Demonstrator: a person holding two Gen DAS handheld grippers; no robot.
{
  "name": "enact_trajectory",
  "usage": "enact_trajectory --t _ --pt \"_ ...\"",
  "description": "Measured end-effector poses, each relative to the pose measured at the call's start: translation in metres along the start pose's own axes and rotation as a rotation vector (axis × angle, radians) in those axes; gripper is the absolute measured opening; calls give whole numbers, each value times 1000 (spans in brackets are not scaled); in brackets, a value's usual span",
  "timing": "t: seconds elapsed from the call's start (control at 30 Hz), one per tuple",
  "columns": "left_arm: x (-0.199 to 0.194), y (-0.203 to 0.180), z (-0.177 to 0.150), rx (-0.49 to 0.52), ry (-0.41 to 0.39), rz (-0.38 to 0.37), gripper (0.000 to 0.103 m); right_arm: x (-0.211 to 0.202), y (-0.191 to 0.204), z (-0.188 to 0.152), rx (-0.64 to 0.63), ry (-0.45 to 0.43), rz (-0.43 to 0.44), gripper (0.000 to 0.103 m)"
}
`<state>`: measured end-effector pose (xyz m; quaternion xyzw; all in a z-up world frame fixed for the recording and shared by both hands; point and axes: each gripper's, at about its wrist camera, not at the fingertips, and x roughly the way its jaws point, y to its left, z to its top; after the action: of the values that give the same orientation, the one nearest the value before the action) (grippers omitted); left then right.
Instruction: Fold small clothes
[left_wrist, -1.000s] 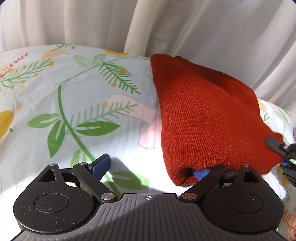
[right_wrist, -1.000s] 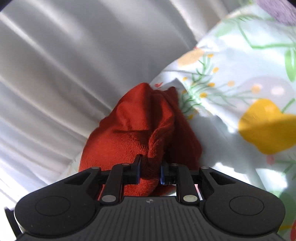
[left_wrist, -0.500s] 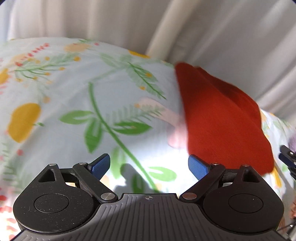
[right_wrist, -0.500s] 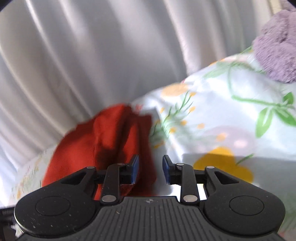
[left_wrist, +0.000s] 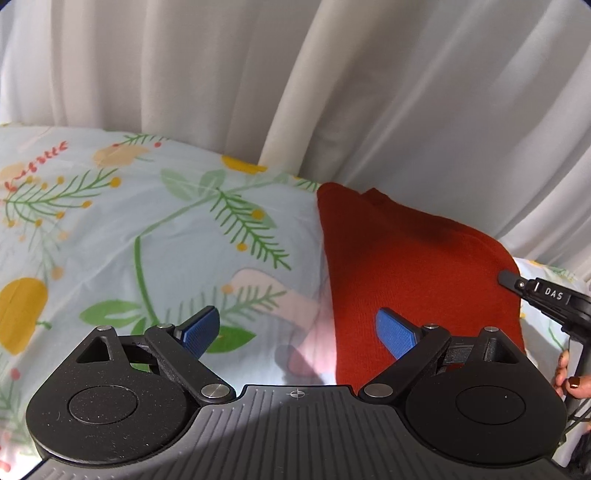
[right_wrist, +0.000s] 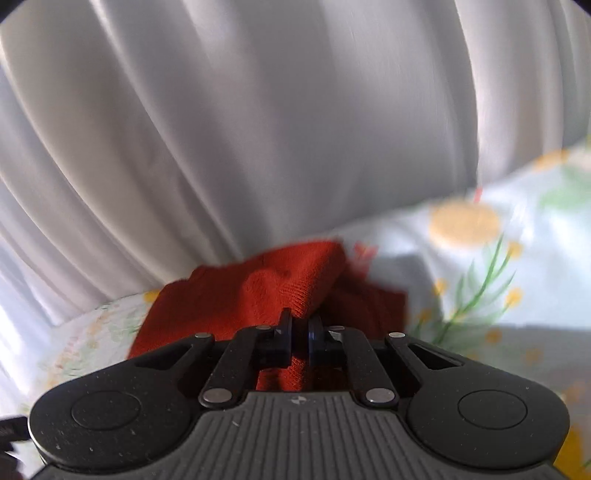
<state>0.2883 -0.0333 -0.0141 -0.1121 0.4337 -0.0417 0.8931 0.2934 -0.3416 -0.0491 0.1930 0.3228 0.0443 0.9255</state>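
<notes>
While the right gripper (right_wrist: 300, 330) has just closed on a thin pinch of the red knit beanie (left_wrist: 417, 266), the left gripper (left_wrist: 297, 332) hangs open and empty, so a pull could slip the fabric free and spoil the fold.

White pleated curtains (left_wrist: 332, 74) are hanging across the upper frame; a floral bedsheet (left_wrist: 110, 240) is lying below, catching daylight.

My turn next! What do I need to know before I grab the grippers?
Left gripper: open, holding nothing, above the flowered sheet.
Right gripper: its jaws have just been closing and are now pinched shut on an edge of the red knit hat.
The hat lies on the sheet beside the white curtain.
Done: it looks folded over once.
Left: finish and flatten the fold.
</notes>
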Motion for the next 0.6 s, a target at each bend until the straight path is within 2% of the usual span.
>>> enact_trajectory --t 0.03,0.1,0.17,0.27,0.3,0.37,0.47,0.5,0.53,0.57,0.6 --pt "3 -2 0 1 3 -4 95 0 2 1 -32 -15 -41 7" --pt "7 -3 -3 1 21 -18 95 11 1 -2 -61 12 -84 7" --pt "8 -1 -7 -1 36 -26 95 16 1 -8 -67 44 -69 10" --pt "5 4 -7 1 35 -41 95 -10 -6 -14 17 -15 -50 14" --pt "4 5 -5 -4 26 -49 95 -25 -11 -17 60 -40 -33 15" --pt "4 4 -2 -20 4 -64 95 -50 -14 -30 120 -57 69 17" --pt "10 -3 -2 -20 -3 -95 95 -64 -10 -55 168 15 234 17" --pt "13 -7 -4 -6 1 -103 95 -63 -7 -63 157 47 234 17" --pt "16 -10 -8 10 15 -104 95 -61 -3 -69 117 70 185 15" --pt "19 -10 -12 18 21 -110 95 -58 0 -75 64 85 122 0" --pt "21 -8 -16 16 19 -120 96 -56 1 -78 29 93 75 0"
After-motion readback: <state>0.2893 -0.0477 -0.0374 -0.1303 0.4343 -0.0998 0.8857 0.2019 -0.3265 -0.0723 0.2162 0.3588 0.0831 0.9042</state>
